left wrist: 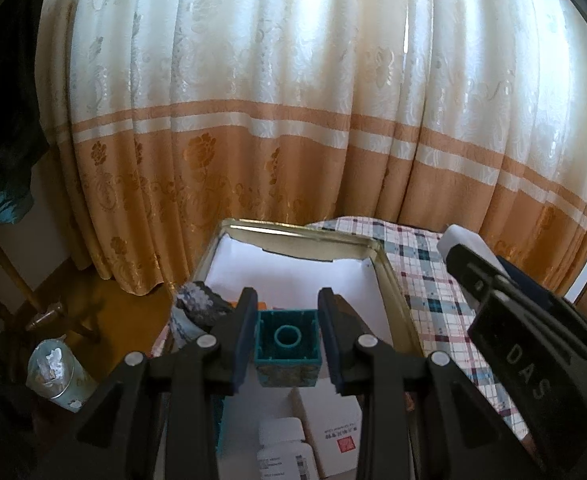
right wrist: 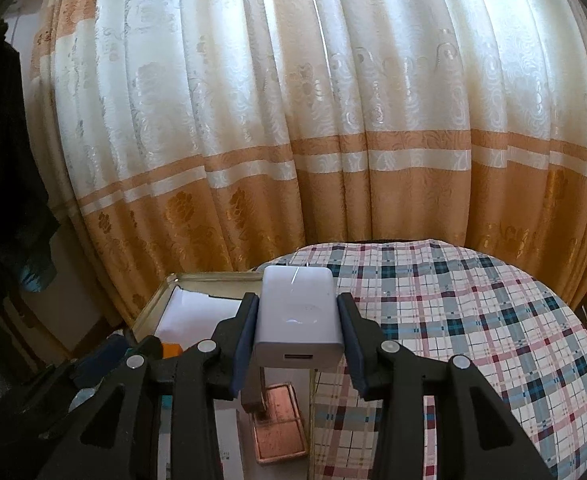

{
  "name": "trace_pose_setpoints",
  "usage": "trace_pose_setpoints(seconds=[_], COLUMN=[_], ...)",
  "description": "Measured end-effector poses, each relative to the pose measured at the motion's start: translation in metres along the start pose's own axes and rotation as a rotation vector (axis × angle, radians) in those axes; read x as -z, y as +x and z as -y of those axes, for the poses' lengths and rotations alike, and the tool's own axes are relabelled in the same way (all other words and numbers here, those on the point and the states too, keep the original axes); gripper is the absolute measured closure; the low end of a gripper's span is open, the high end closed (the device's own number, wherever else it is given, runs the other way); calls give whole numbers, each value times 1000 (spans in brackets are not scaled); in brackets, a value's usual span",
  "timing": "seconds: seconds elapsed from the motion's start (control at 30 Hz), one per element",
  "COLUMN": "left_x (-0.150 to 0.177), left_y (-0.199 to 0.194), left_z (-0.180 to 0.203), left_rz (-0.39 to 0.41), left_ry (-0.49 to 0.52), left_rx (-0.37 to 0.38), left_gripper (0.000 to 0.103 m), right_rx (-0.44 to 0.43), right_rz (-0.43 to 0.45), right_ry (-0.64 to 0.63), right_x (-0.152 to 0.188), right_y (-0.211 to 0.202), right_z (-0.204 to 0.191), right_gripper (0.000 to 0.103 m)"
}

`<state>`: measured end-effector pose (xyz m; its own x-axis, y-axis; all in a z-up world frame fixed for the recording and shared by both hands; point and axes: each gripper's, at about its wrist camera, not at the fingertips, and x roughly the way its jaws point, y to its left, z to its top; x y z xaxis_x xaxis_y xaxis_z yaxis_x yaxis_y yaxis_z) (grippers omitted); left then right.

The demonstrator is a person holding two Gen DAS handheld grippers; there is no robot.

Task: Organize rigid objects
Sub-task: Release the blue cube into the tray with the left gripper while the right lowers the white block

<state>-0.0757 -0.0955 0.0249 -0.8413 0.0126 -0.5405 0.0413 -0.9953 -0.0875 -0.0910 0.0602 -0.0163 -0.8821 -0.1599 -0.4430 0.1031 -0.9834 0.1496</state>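
L gripper (left wrist: 286, 334) clamped on 1 teal block (left wrist: 286, 346), hollow side w/ round tube facing cam; both pads touch its sides. Block hangs over the open tin (left wrist: 389, 276), near its front half. R gripper (right wrist: 298, 326) clamped on 1 white charger (right wrist: 296, 320), USB port facing cam, pads on both flanks. Charger sits above tin's right edge, partly over the plaid cloth (right wrist: 473, 320).

Counts, left cam:
- 1 tin, gold rim, white paper liner inside.
- 1 white bottle (left wrist: 283, 454) in tin, bottom of frame, label text too small to read.
- 1 white carton (left wrist: 333, 436) w/ red stamp, just right of bottle, touching or nearly, can't tell.
- 1 grey-black lump (left wrist: 197, 304) at tin's left edge, partly behind L finger; can't ID.
- 1 more teal piece (left wrist: 219, 420) below L finger, mostly hidden.
- 1 glass jar (left wrist: 55, 372) on floor left of the surface.
- R gripper + charger visible at right of frame, over cloth.

Counts, right cam:
- 1 copper-colored tray (right wrist: 279, 424) in tin, directly under charger.
- 1 orange item (right wrist: 172, 349) behind L gripper's body, mostly hidden.
- 1 round surface under plaid cloth, tin at its left side.

Curtain (right wrist: 293, 120) cream/orange behind both views.
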Motion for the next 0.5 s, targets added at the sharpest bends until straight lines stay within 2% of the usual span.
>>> trace_pose_setpoints(seconds=[0.03, 0.27, 0.5], left_x=[-2, -11, -10], left_y=[0, 8, 16], left_z=[0, -6, -9], left_rz=[4, -5, -31], left_ry=[4, -4, -1], left_rx=[-3, -32, -47], left_gripper=[86, 86, 86], right_rx=[0, 6, -2], right_rz=[-3, -27, -92], right_ry=[3, -4, 11], right_x=[-2, -9, -9], right_y=[1, 14, 34], right_z=[0, -6, -8], right_gripper=[60, 60, 60])
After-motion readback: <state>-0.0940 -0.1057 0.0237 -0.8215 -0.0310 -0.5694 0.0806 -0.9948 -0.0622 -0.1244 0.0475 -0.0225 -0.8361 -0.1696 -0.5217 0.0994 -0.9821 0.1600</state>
